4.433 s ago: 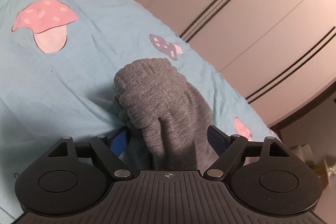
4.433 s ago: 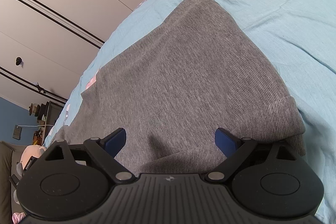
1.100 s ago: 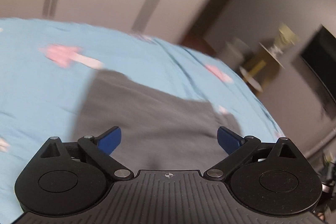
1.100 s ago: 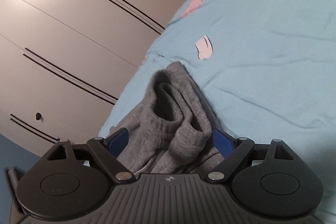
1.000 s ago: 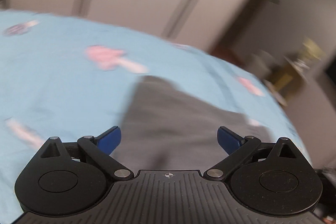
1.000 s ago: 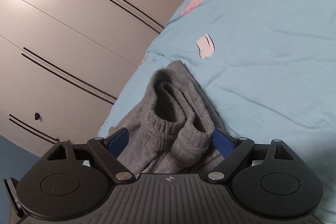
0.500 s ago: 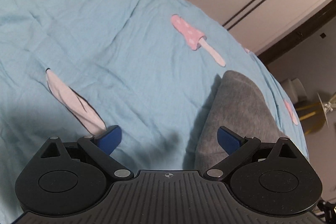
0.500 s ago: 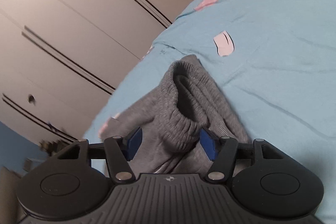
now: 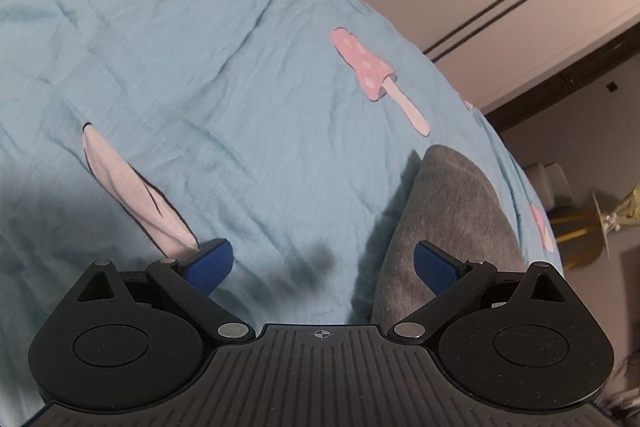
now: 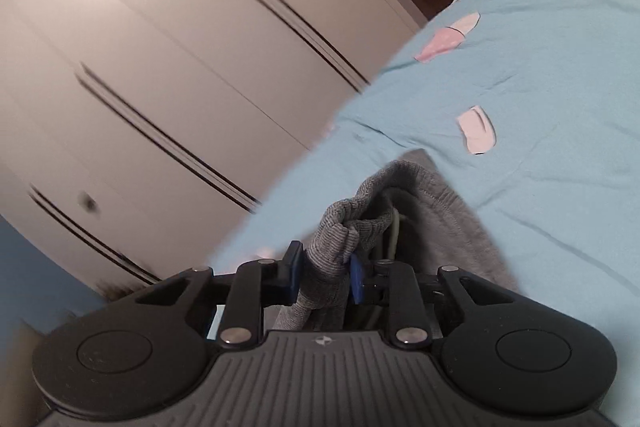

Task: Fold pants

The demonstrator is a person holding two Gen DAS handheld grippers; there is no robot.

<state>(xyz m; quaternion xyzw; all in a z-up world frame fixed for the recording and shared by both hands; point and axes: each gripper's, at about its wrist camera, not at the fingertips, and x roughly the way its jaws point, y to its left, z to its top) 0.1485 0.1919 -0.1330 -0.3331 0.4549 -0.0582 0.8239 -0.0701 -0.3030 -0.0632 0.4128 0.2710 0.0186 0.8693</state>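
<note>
The grey knit pants (image 10: pixel 452 223) lie on a light blue bedsheet (image 10: pixel 560 75). In the right wrist view my right gripper (image 10: pixel 326 269) is closing, and its blue pads press a bunched ribbed edge of the pants (image 10: pixel 334 239), lifted a little off the sheet. In the left wrist view my left gripper (image 9: pixel 322 259) stands open just above the bare sheet (image 9: pixel 200 67). A folded end of the grey pants (image 9: pixel 452 211) lies under and beyond its right finger (image 9: pixel 438 263), with nothing between the pads.
The sheet carries pink mushroom prints (image 9: pixel 368 63) and a white patch (image 9: pixel 132 195). Pale wardrobe doors (image 10: pixel 168 47) stand beyond the bed's edge. A yellow-legged stand (image 9: pixel 580 227) is off the bed at the right.
My right gripper's jaws have closed in from wide apart onto the ribbed edge of the pants and raised it. My left gripper swung down and left from over the pants to the bare sheet beside them.
</note>
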